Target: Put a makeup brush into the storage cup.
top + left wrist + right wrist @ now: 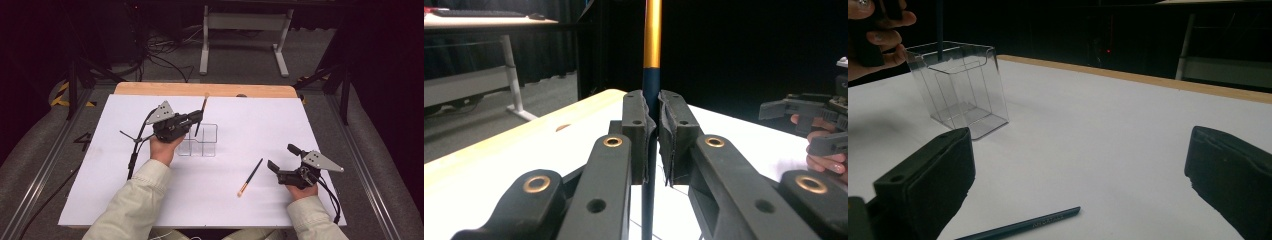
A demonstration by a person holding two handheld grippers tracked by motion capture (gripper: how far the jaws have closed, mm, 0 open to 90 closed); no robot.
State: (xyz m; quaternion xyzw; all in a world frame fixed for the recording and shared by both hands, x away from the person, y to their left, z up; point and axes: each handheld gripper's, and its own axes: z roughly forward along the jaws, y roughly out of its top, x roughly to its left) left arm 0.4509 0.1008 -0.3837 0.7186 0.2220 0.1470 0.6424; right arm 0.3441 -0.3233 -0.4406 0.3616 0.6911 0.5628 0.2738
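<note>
Two brushes are being handled at the white table [260,125]. Left gripper [652,135] is clamping one dark-handled brush [652,75] upright between its pads, gold ferrule rising above the fingertips, lower end dipping into the clear plastic organizer [202,141] just below them. Right gripper [1078,170] is resting with jaws standing wide apart, gripping nothing; the second brush [1020,226] is lying flat just before its fingers. Lettering on that handle is showing, too faint to read.
</note>
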